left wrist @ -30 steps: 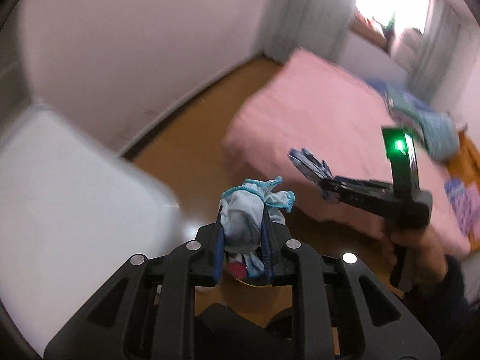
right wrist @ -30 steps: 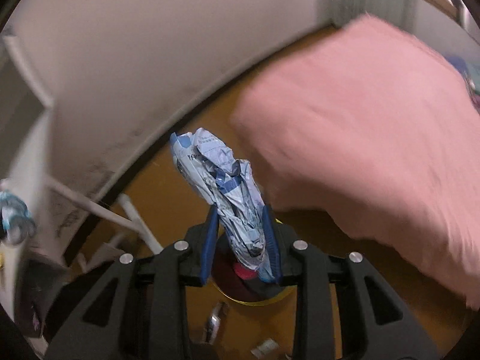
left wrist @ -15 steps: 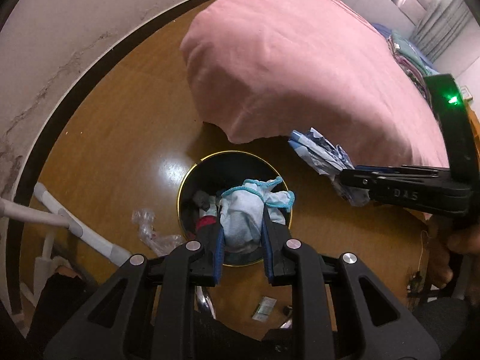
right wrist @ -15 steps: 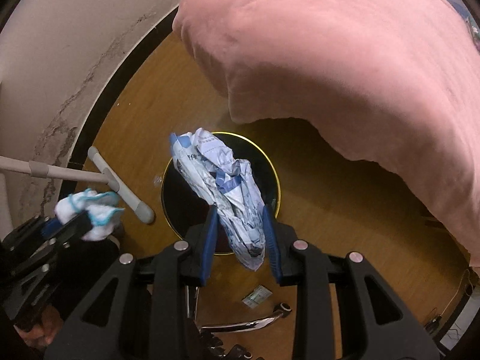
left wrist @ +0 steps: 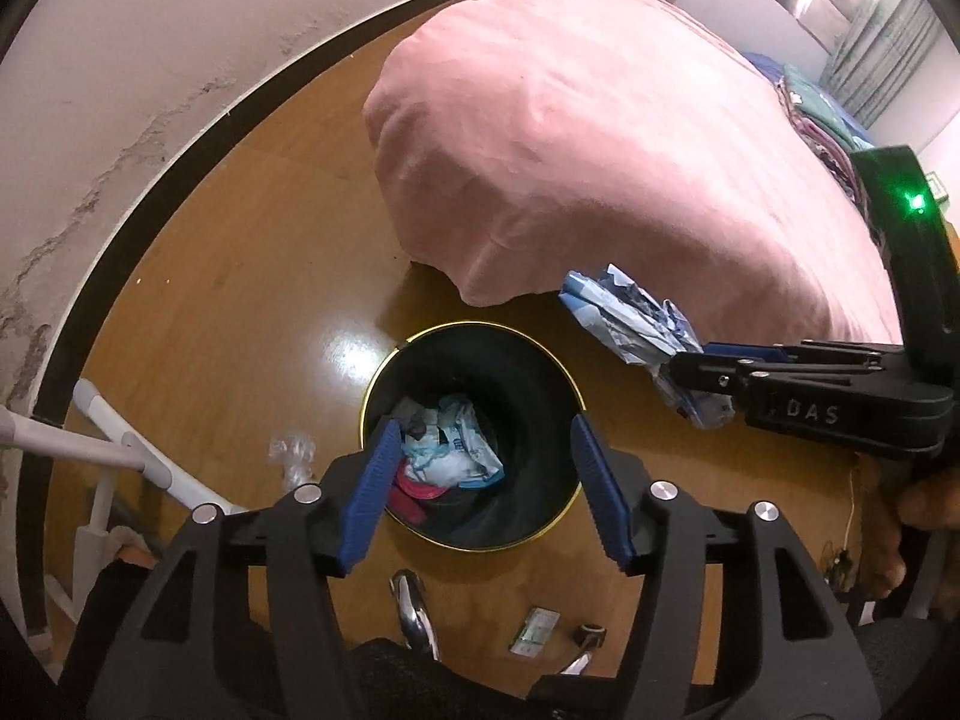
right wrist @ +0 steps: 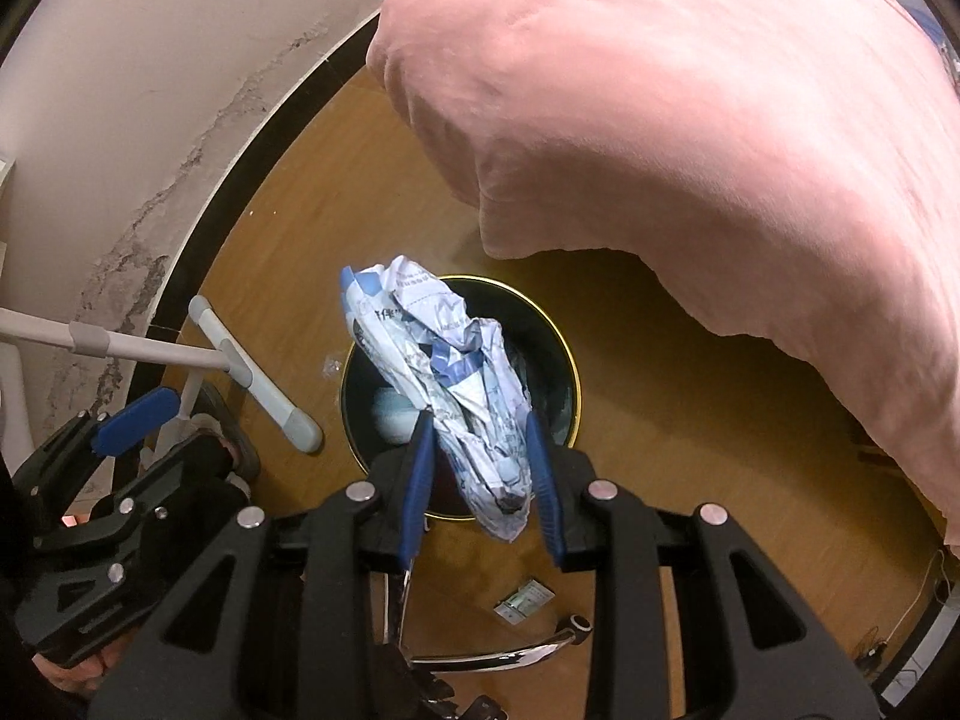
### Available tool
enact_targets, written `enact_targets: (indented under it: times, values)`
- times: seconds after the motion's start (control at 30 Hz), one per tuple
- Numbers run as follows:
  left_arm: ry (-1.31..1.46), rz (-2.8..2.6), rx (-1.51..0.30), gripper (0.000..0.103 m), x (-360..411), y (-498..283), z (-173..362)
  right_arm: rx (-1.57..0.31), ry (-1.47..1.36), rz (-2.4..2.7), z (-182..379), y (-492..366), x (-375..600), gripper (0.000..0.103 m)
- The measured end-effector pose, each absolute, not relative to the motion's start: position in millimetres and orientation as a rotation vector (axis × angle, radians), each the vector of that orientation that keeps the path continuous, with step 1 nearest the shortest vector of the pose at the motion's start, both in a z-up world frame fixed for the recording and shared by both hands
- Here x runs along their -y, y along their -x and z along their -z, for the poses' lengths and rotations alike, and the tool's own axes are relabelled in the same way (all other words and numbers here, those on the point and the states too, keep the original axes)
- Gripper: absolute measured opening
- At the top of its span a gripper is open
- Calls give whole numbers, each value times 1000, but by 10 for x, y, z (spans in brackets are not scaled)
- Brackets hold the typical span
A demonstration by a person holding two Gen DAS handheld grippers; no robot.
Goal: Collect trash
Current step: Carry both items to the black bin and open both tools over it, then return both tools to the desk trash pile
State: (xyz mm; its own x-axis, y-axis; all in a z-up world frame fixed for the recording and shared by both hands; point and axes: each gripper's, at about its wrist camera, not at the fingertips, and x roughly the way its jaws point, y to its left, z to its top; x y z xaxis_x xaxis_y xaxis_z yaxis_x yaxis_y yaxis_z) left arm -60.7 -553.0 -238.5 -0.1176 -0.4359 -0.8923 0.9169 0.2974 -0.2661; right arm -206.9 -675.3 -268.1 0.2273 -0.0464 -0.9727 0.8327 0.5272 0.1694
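A black round bin with a gold rim (left wrist: 543, 354) stands on the wooden floor by the bed; it also shows in the right wrist view (right wrist: 558, 336). My left gripper (left wrist: 480, 492) is open and empty right above the bin. A white and light-blue cloth (left wrist: 447, 459) lies inside among other trash. My right gripper (right wrist: 477, 483) is shut on a crumpled white and blue paper wrapper (right wrist: 444, 366), held over the bin. In the left wrist view that wrapper (left wrist: 636, 324) sits right of the bin.
A pink-covered bed (left wrist: 600, 144) overhangs the floor beyond the bin. A white tubular frame (right wrist: 252, 372) stands left. A clear plastic scrap (left wrist: 291, 456), a small card (left wrist: 534, 630) and a chrome chair leg (right wrist: 498, 654) lie on the floor. The wall runs along the left.
My left gripper has opened and the white and blue cloth has dropped into the bin. Both grippers have tilted down over the bin. The right gripper still holds the wrapper.
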Motion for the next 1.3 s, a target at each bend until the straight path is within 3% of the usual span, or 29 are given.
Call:
enact_targets:
  times: [0.2,0.33,0.53,0.67,0.83,1.03,1.3]
  values:
    - [-547,1238,-1129,69,5416,637,2178,-1186,-814,714,2642,2028,6723,36]
    - [-523,1238,-1076,78,5312,651,1874,-1157,-795,733,2560,2003,6720,62]
    - [-441,1265,-988,85,5006,658,1208,-1092,-710,776,2310,1951,6684,63]
    - [-427,1246,-905,89,4635,595,693,-1013,-564,825,1825,1896,6572,66]
    - [-366,1168,-835,92,3819,219,73,-876,-498,652,1126,1561,6084,68]
    - [-248,964,-781,92,2639,-380,-369,-839,-328,155,497,418,4732,69]
    - [-82,547,-789,92,645,-1035,-424,-939,-182,-347,403,-918,3068,69]
